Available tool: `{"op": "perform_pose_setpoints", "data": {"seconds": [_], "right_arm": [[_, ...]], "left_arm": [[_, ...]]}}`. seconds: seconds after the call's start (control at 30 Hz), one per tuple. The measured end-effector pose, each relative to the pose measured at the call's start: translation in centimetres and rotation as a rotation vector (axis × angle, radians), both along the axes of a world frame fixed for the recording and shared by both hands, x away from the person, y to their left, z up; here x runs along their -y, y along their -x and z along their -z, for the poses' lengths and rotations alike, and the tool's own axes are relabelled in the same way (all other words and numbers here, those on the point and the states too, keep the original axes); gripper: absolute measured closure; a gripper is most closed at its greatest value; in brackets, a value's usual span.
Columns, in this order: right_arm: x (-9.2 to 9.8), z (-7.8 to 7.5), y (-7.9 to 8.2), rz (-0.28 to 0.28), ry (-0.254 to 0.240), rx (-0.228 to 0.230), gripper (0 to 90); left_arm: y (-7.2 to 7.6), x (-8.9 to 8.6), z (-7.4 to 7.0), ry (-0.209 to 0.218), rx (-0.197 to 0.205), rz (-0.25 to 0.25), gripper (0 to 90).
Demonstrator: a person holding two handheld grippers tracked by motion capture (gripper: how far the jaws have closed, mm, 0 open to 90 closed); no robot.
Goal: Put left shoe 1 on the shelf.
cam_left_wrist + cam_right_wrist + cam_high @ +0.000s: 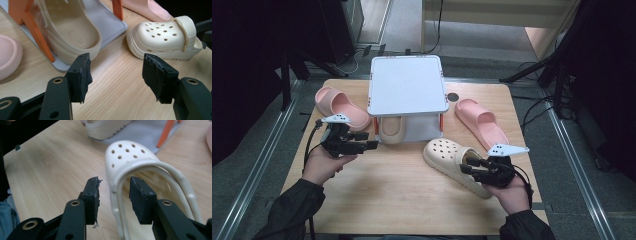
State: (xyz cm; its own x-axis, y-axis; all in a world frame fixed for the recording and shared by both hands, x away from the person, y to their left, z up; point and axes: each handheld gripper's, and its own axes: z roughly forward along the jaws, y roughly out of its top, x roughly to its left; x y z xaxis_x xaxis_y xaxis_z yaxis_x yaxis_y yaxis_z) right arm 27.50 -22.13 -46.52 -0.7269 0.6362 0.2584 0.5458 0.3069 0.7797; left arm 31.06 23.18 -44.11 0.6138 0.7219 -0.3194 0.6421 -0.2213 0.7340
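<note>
At the table's five o'clock corner my right gripper (472,165) straddles the side wall of the cream clog (447,156) — jaws about half apart, one pad inside the shoe, one outside; I cannot tell whether they press it. My left gripper (364,141), at nine o'clock, stands wide open on nothing. The second cream clog (391,129) sits under the grey rack (407,82) at twelve o'clock — its toe hidden by the shelf.

Left gripper (362,142), held in the left hand (324,162), points right, jaws apart and empty. Right gripper (469,165), near right, jaws half-parted, astride a rim.
</note>
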Motion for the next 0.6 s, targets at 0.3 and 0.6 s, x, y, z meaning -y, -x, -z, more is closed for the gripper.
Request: {"op": "perform_pose_setpoints", "data": {"seconds": [0.3,0.6], "right_arm": [[-2.2,1.9,-2.0,-0.049,0.036,-0.102,68.7],[-3.4,1.4,-3.0,-0.044,0.041,-0.139,77.8]], "left_arm": [[0.1,0.3,-0.4,0.008,0.009,-0.003,57.9],[0.2,0.4,-0.1,-0.020,-0.013,0.001,68.3]]}}
